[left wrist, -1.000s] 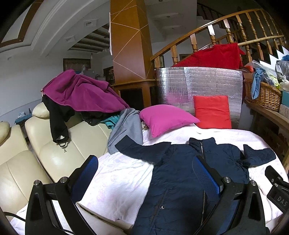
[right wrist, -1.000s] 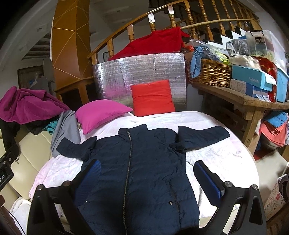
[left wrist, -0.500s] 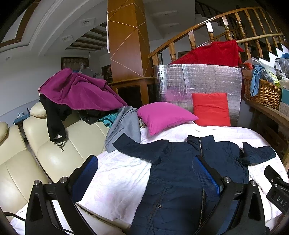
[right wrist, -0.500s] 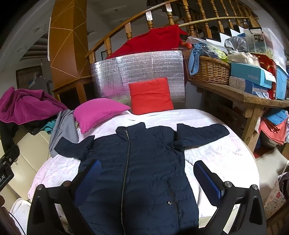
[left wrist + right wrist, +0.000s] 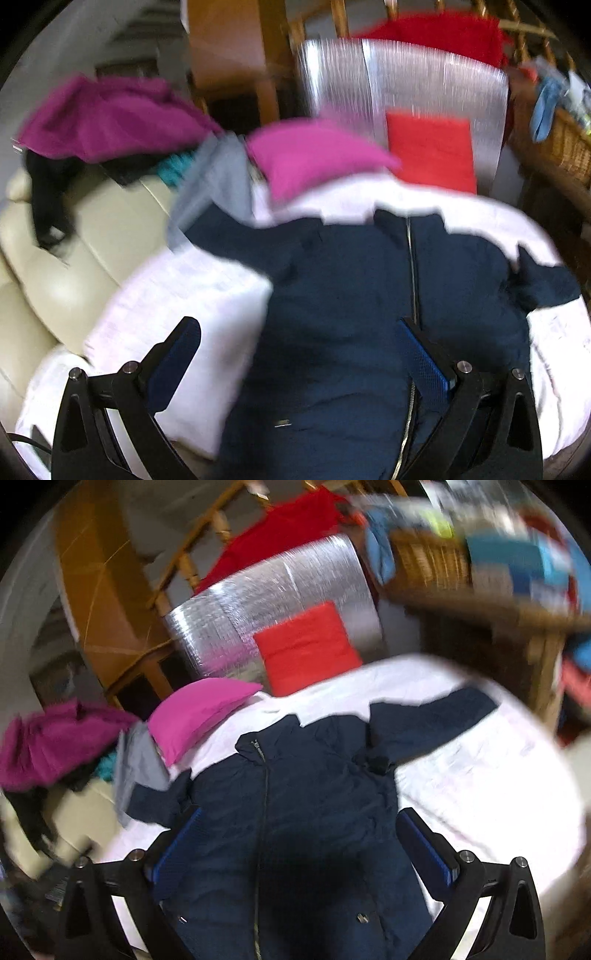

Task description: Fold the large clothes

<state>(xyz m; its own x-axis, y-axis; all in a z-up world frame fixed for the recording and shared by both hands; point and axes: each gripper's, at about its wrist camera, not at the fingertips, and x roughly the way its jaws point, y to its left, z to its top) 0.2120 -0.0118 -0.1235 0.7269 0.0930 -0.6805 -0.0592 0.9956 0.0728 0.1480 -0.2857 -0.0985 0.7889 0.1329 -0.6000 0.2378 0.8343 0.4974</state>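
Both tools are held low and pointing forward, their black arms rising from the bottom of each wrist view. The left tool (image 5: 303, 354) has its blue-padded fingers (image 5: 424, 360) spread wide with nothing between them; the right tool (image 5: 299, 843) is likewise spread wide and grips nothing.

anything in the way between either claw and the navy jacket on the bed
Nothing visible. The navy jacket lies spread flat, zipper up, on the white bedcover, directly under the open left claw and the open right claw. The pink pillow and grey garment sit off by its far sleeve.
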